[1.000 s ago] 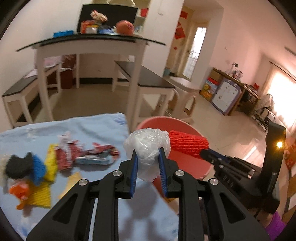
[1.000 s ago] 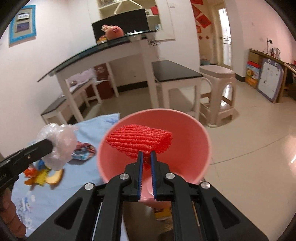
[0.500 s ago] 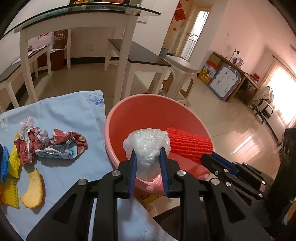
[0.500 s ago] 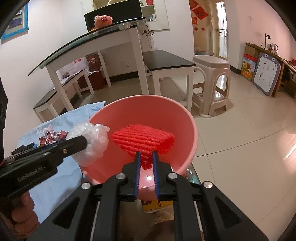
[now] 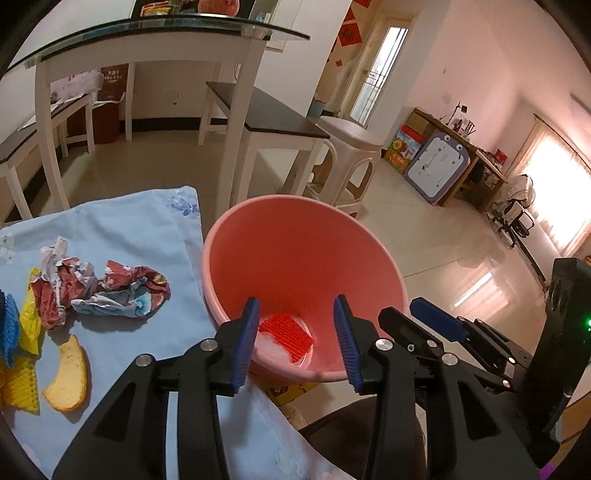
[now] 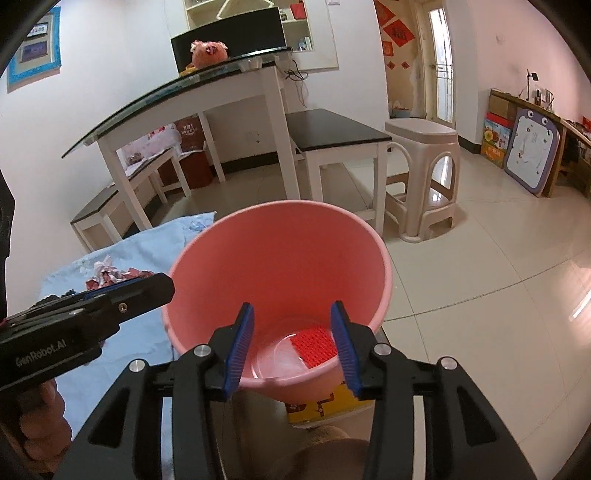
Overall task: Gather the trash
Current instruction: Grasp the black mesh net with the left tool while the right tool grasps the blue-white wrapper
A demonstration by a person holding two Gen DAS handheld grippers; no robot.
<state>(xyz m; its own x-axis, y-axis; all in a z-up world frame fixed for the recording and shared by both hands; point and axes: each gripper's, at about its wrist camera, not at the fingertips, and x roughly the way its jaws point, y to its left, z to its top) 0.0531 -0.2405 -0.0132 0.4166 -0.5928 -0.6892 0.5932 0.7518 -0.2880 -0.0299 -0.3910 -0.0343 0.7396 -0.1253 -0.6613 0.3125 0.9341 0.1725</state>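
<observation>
Release over pink bucket (image 5: 295,236): left gripper (image 5: 295,338) and right gripper (image 6: 293,341) just spread, nothing between jaws; red foam net (image 5: 286,336) and clear plastic bag (image 6: 280,356) now at bucket bottom, wrappers (image 5: 99,288) waiting on blue cloth (image 5: 122,229)

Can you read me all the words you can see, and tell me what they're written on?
"GenRobot.AI" on the side of the left gripper, seen from the right wrist.
Red wall decorations by the door: characters too blurred to read.
Red bin under the table: label too small to read.
Yellow box under the pink bucket: print unreadable.
</observation>
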